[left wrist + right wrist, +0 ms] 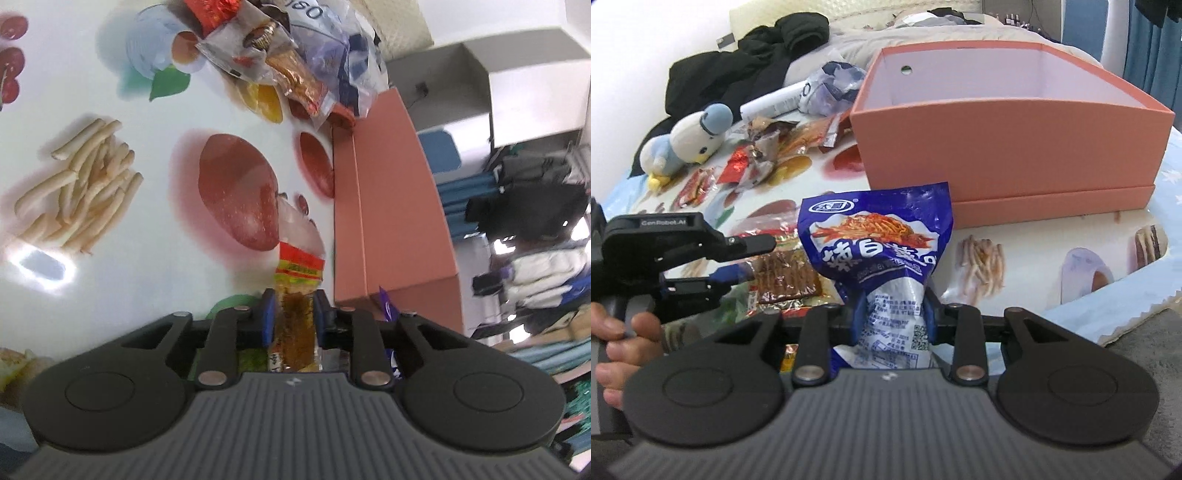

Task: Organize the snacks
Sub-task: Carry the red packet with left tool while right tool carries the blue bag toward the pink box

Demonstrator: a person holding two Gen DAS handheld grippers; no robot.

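- The left gripper [293, 314] is pinching a clear packet [297, 332] of brown snack between its blue pads, jaws nearly closed, just above the tablecloth [147, 229].
- The right gripper [893, 314] is squeezing a blue bag [882, 251], holding it upright in front of the pink box [1008, 147].
- The box is standing open on the tablecloth, near the snack pile [775, 144].

Food-print tablecloth [1027, 236] — pink box [1008, 147], loose snack packets [783, 144], plush bird [689, 138] on it
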